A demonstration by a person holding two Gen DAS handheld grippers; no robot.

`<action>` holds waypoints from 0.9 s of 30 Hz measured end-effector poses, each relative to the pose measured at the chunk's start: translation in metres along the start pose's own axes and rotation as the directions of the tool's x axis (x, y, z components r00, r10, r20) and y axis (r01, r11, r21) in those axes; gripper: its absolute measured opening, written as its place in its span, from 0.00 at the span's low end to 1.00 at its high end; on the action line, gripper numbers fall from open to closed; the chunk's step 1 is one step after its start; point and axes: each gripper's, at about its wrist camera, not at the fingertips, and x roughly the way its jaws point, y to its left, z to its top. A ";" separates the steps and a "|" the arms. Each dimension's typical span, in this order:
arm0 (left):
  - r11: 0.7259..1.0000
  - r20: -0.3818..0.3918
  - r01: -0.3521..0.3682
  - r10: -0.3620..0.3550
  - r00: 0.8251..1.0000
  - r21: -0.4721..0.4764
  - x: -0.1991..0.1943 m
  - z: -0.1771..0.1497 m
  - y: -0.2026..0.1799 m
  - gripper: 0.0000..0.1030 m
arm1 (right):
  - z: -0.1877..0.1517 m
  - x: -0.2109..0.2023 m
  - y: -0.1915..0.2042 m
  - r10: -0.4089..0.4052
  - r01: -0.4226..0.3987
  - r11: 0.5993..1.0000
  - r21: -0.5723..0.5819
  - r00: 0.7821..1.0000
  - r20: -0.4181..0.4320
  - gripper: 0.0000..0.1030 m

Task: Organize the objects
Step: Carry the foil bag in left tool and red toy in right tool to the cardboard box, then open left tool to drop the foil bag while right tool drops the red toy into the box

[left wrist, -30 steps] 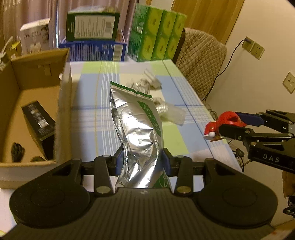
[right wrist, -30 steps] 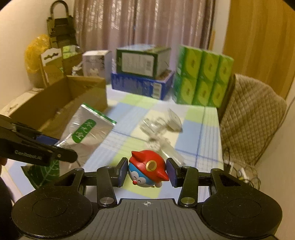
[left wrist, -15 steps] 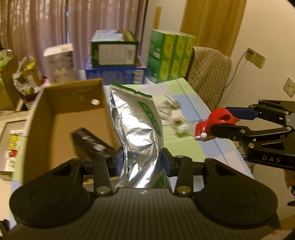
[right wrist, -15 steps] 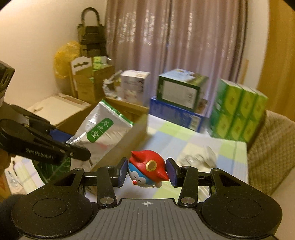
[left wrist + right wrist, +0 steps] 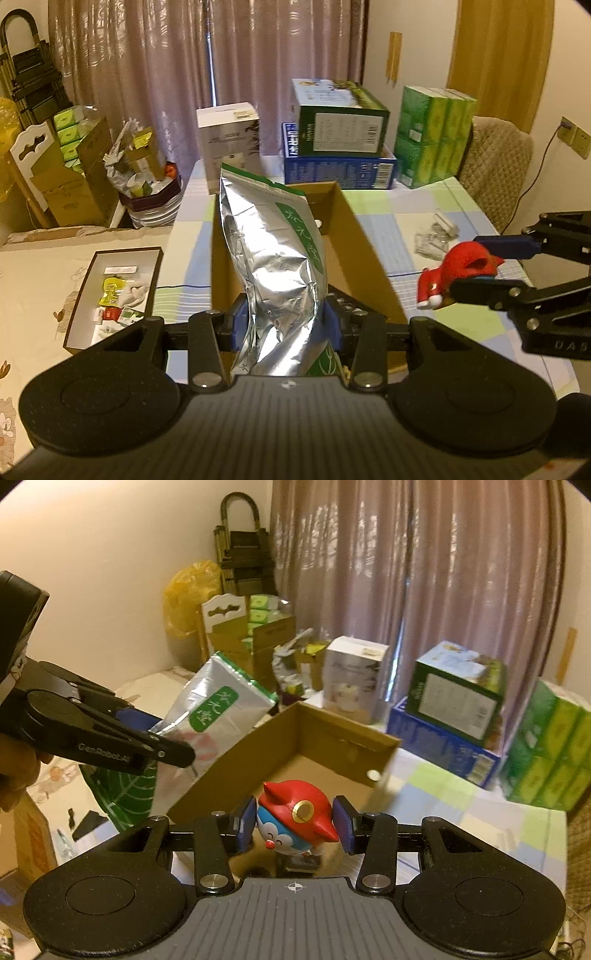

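In the left wrist view, the silver foil pouch (image 5: 275, 266) is clamped between the jaws of the left gripper (image 5: 282, 326) and is held upright. One second ago the pouch was seen above the checked tabletop (image 5: 424, 218), with the cardboard box (image 5: 364, 258) far at the left edge; half a second ago the box was already closer, on the left of the pouch. Now the open box is found directly behind and under the pouch, so the pouch is held over its opening. The grip on the pouch is not changed. At the right side, the right gripper (image 5: 476, 273) is seen with the red-capped toy figure (image 5: 458, 267) between its jaws, above the tabletop just beside the right wall of the box. A dark tray (image 5: 79, 306) with small packets is now visible at the left, which was not in view before. Crumpled clear plastic (image 5: 434, 238) lies on the tabletop, well apart from the box.

In the right wrist view, the toy figure (image 5: 297, 821) is clamped between the jaws of the right gripper (image 5: 297, 825), as it was in both earlier pictures. Earlier the tabletop and then only a box corner were seen behind the toy; now the inside of the cardboard box (image 5: 332, 731) fills the middle of the view, behind the toy. The left gripper (image 5: 155, 736) with the foil pouch (image 5: 218, 712) is seen at the left, above the left wall of the box, higher and nearer to the box than before.
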 end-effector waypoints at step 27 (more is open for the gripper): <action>0.999 -0.075 -0.025 0.022 0.997 -0.031 0.083 -0.002 0.034 0.42 | -0.015 0.091 -0.010 0.041 -0.031 0.996 0.087 0.992 -0.115 0.41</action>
